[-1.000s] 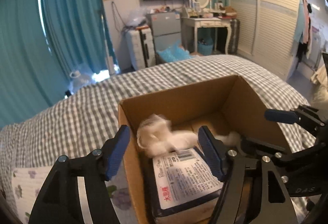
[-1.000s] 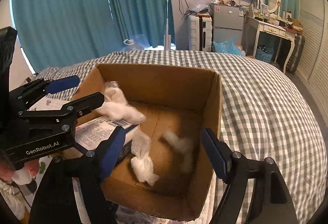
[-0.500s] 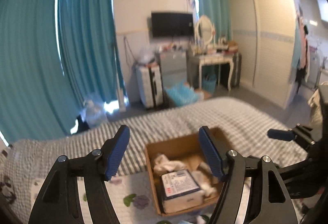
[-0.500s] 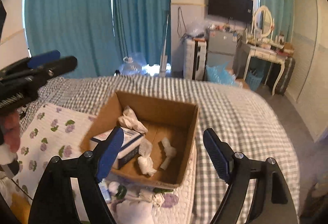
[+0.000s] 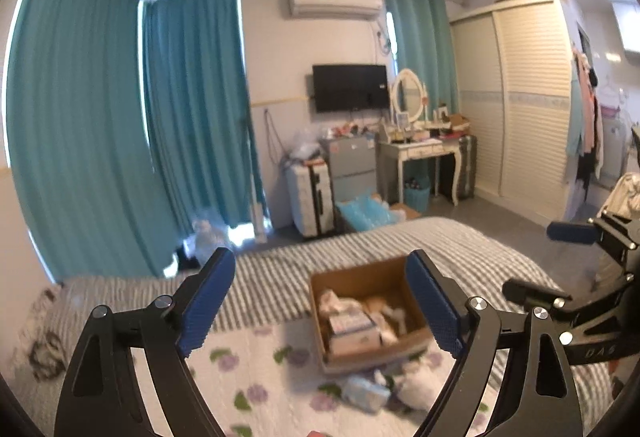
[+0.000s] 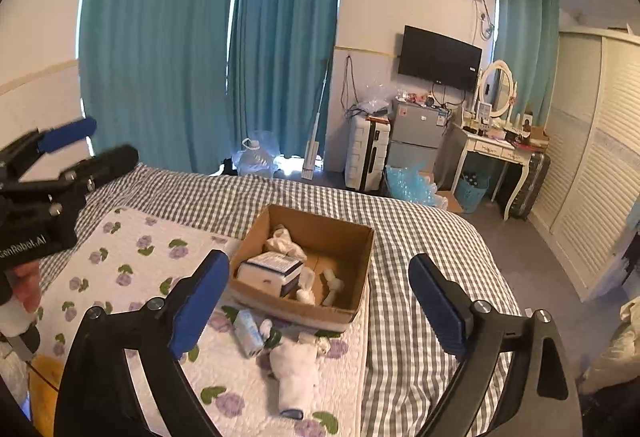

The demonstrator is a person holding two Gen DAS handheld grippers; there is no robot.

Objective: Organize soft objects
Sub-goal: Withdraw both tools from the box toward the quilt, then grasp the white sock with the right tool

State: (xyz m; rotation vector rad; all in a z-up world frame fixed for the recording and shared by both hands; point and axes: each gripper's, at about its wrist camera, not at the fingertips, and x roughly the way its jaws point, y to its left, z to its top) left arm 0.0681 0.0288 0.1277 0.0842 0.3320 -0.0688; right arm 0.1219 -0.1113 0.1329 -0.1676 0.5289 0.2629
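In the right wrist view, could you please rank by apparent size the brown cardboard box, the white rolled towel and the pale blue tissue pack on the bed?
1. Brown cardboard box: clearly largest.
2. White rolled towel: mid-sized, though it lies nearer the camera.
3. Pale blue tissue pack: smallest.

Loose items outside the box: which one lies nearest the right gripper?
The white rolled cloth, nearer than the pale blue pack and the small bits by the cardboard box.

Left view's all smeared, so my box (image 5: 362, 279) contents are mush. Can't tell what the little pack (image 5: 366, 393) is.
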